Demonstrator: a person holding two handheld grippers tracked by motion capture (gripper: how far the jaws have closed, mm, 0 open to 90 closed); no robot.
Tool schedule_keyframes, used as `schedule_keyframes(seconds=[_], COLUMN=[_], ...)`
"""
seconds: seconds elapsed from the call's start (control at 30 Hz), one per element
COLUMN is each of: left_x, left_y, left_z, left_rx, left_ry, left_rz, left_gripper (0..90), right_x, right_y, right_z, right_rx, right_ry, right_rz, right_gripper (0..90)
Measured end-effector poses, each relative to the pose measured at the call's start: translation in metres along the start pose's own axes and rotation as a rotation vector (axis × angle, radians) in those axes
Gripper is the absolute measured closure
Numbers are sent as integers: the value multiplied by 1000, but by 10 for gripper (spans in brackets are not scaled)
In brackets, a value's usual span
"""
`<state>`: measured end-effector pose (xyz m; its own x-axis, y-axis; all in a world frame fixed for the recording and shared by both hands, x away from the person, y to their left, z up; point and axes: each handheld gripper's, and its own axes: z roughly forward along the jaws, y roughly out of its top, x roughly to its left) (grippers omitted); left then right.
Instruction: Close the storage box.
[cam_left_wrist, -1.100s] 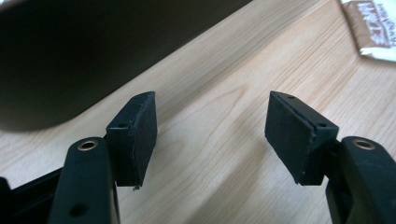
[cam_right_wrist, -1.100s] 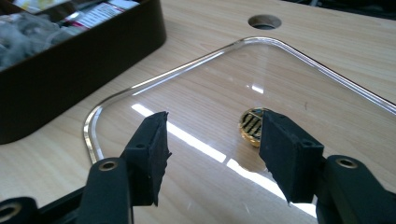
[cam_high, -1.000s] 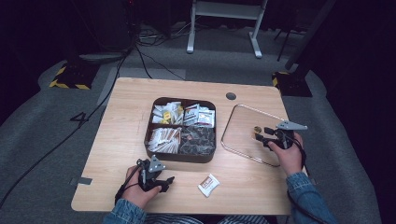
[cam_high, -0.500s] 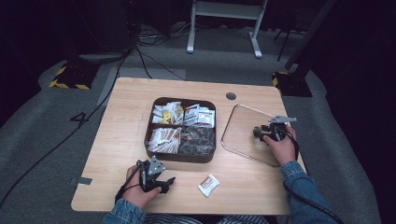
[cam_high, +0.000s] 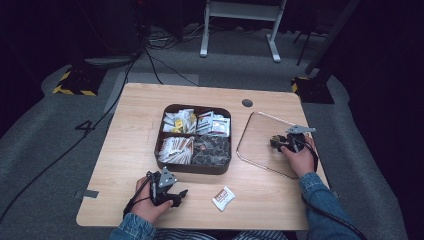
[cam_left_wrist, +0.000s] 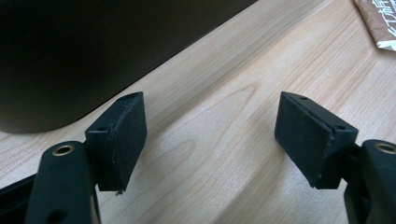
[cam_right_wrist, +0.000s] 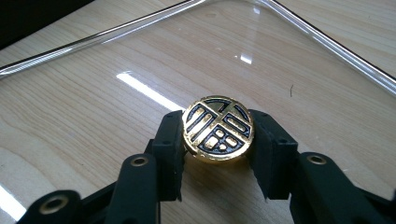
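**Operator:** What should I watch for, starting closest to me?

**Supervisor:** Your left tool rests on the desk at the near edge with its jaws spread apart and nothing between them. In the left gripper view the dark wall of the compartment box sits just beyond the pads. If you advance without lifting, you will likely strike that wall and shove the box. The loose sachet lies near your left tool, toward the middle of the near edge. A careless sweep of the cable could drag it off the desk.

**Operator:** And the right side?

**Supervisor:** Your right tool is clamped on the round gold-and-black knob of the clear lid, which lies flat on the desk to the right of the box. The pads contact the knob at its two opposite edges. The knob is round and glossy, so it may rotate or slip in the grip if you lift quickly. The lid would then swing or drop.

**Operator:** Anything farther out?

**Supervisor:** The box stands open at mid-desk, its four compartments full of sachets. If the lid is to go on it, carry it level. A tilted edge may catch the rim or disturb the contents.
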<state>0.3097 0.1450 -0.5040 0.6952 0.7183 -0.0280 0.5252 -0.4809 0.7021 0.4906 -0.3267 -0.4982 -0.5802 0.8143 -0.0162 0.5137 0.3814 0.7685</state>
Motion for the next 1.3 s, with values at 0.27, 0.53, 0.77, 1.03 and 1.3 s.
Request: schedule_keyframes(seconds=[0.27,0.53,0.77,1.03,1.3], left_x=[0,1,1,0,0], left_y=[1,2,2,2,3], left_z=[1,2,2,2,3], left_rx=[2,3,2,3,4], left_ry=[-1,-3,-2,-2,0], left_rz=[-4,0,-1,-2,-1], left_gripper=[250,247,247,243,238], right_x=[-1,-2,0,4,12], right_y=[3,13,26,41,58], right_z=[-2,-10,-21,-32,-43], right_rx=[19,-8,-35,-48,-53], right_ry=[14,22,35,46,57], right_rz=[19,19,21,21,1], right_gripper=[593,593,593,594,594])
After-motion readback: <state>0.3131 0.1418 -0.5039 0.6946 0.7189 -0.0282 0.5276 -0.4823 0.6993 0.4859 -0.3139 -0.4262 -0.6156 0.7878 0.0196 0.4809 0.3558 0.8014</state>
